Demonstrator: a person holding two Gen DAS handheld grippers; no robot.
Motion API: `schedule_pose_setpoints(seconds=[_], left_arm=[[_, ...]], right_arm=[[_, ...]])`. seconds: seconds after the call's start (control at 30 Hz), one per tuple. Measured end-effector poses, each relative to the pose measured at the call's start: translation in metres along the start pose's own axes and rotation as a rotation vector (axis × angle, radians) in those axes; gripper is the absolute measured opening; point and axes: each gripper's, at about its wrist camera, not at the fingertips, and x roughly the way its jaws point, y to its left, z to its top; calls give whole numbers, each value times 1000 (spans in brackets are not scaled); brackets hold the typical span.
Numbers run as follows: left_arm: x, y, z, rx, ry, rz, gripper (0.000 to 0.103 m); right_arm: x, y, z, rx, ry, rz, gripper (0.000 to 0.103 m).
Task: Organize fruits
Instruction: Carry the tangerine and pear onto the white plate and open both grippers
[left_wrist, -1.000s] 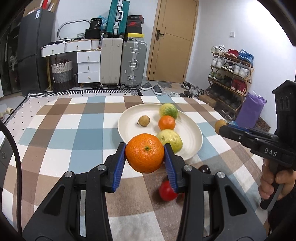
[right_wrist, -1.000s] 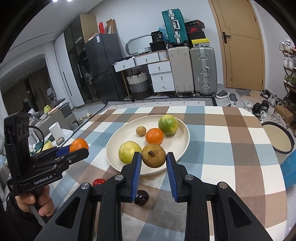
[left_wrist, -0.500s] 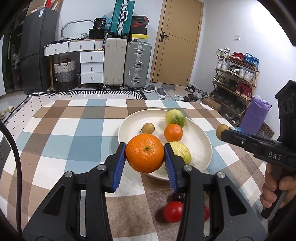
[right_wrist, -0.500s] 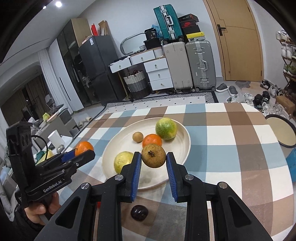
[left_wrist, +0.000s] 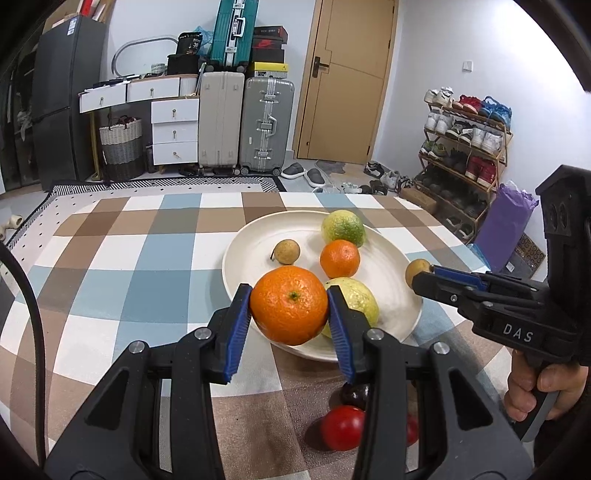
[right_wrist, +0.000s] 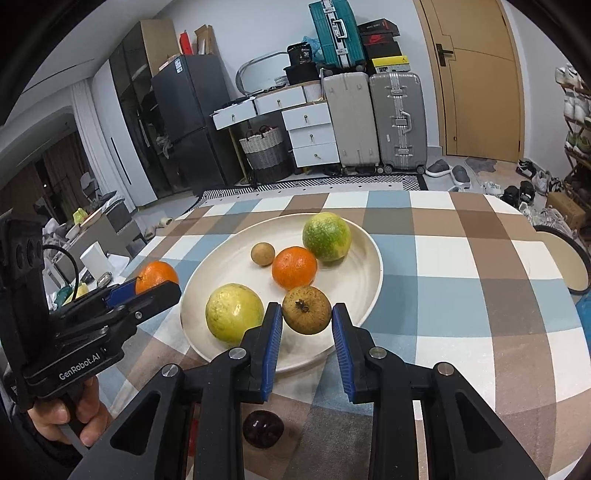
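My left gripper (left_wrist: 290, 312) is shut on a large orange (left_wrist: 289, 304) and holds it over the near rim of the white plate (left_wrist: 255, 236). The plate holds a green-yellow citrus (left_wrist: 342, 228), a small orange (left_wrist: 339, 258), a small brown fruit (left_wrist: 286, 252) and a yellow fruit (left_wrist: 360, 299). My right gripper (right_wrist: 307, 326) has its pads spread a little wider than a brown round fruit (right_wrist: 306, 309), which sits between them over the plate (right_wrist: 365, 288). Gaps show on both sides of the fruit. The left gripper also shows in the right wrist view (right_wrist: 147, 291).
A red tomato (left_wrist: 342, 427) and a dark plum (left_wrist: 354, 394) lie on the checked tablecloth (left_wrist: 129, 258) in front of the plate. The plum also shows in the right wrist view (right_wrist: 263, 428). A second dish (right_wrist: 565, 258) sits at the table's right edge.
Both grippers have moved forward over the plate. The right gripper's pads have opened away from the brown fruit, which they gripped before. The left gripper still grips the orange.
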Motion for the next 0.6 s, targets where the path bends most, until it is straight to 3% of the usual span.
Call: schedule_pose_setpoints(seconds=[0.5,0.6], left_arm=[[6,-6,-2,33,24,-4,38],[4,-4,-2,25,13,1,38]], right_arm=[[11,8,-1,-46,30,-50,29],[10,6,-1,-37,20,-55,40]])
